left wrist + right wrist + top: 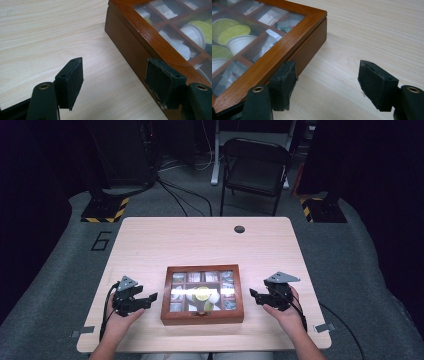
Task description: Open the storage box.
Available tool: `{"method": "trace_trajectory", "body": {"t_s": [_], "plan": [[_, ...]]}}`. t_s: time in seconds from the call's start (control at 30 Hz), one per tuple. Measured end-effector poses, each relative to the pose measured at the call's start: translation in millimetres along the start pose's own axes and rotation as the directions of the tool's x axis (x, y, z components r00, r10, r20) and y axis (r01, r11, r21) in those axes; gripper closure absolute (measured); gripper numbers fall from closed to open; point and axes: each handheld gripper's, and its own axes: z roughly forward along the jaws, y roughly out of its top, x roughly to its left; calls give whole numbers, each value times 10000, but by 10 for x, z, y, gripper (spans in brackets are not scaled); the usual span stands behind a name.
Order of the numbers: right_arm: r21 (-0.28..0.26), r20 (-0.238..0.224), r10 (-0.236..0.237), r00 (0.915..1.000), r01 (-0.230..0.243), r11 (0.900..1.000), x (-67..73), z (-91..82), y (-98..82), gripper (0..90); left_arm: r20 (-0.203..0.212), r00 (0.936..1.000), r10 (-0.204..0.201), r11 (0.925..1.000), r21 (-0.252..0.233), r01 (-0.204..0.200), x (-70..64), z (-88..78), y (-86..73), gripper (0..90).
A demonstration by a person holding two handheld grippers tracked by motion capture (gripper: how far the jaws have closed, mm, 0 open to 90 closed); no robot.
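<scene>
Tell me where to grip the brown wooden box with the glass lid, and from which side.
Grip the brown wooden box by its two short side walls, left gripper from the left, right gripper from the right. Those walls are flat and upright, and each open gripper is already beside one.

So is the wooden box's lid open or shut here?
Shut: the wooden box has its glass-paned lid lying flat on the base, edges flush all round.
</scene>
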Motion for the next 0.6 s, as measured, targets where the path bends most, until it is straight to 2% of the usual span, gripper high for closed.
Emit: {"method": "trace_trajectory", "body": {"t_s": [0.17, 0.3, 0.6], "plan": [[-183, -98, 180, 9998, -182, 9997, 51, -77, -8, 319, 75, 10000, -6, 10000, -54, 6, -34, -18, 6, 306], [-371, -214, 179, 9996, -187, 9991, 77, -140, -23, 333, 108, 9999, 109, 9999, -48, -109, -79, -57, -2, 306], [-453, -405, 164, 9990, -183, 9988, 142, -206, -55, 348, 253, 9996, 88, 9998, -205, -83, -179, -166, -30, 313]]}}
